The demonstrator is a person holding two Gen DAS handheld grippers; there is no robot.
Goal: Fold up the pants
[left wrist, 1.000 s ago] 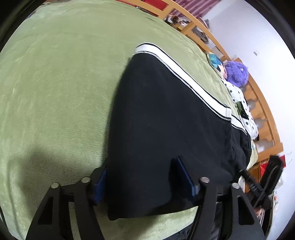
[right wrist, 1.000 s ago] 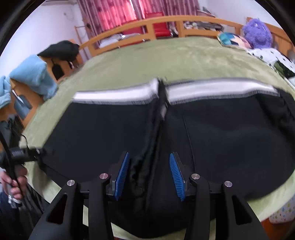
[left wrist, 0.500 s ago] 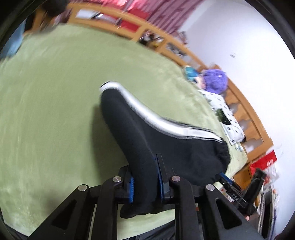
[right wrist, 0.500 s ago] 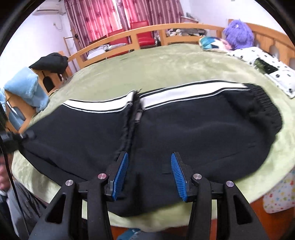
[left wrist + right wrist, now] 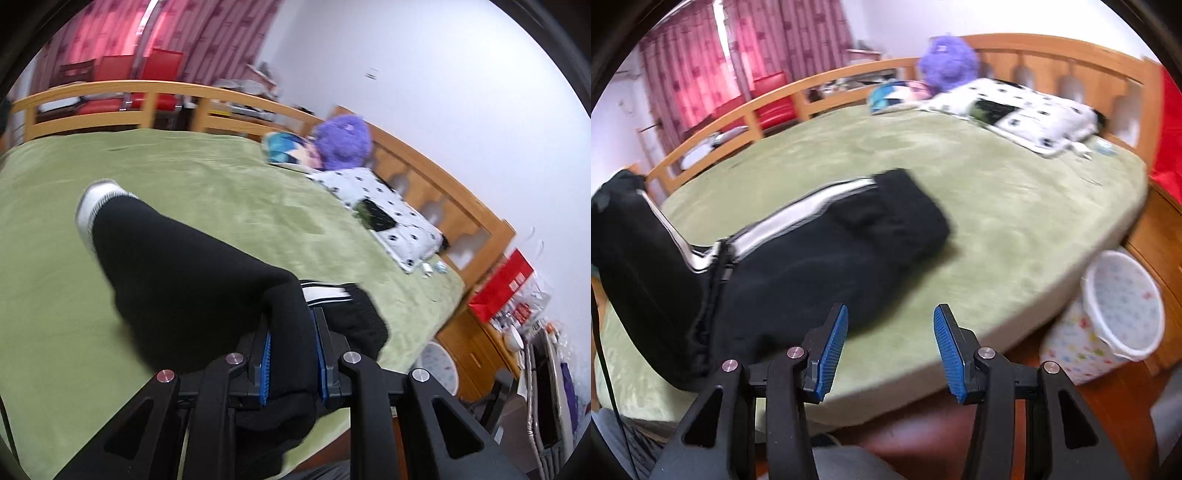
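1. Near front edge of bed [image 5: 1015, 229]: black pants [image 5: 827, 254] lying lengthwise, waistband end toward the middle, leg end raised off the cover at the left.
2. Left gripper [image 5: 291, 354] clamped on the bunched leg fabric; right gripper [image 5: 890, 347] with fingers apart, holding nothing, past the pants over the bed's front edge.
3. Step judged: carrying leg end over toward waistband for a crosswise fold.
4. Next, probably: lay leg end on waistband, align edges, release.
5. Versus a second ago: left fingers wide then, pants flat; now pinched and lifted.
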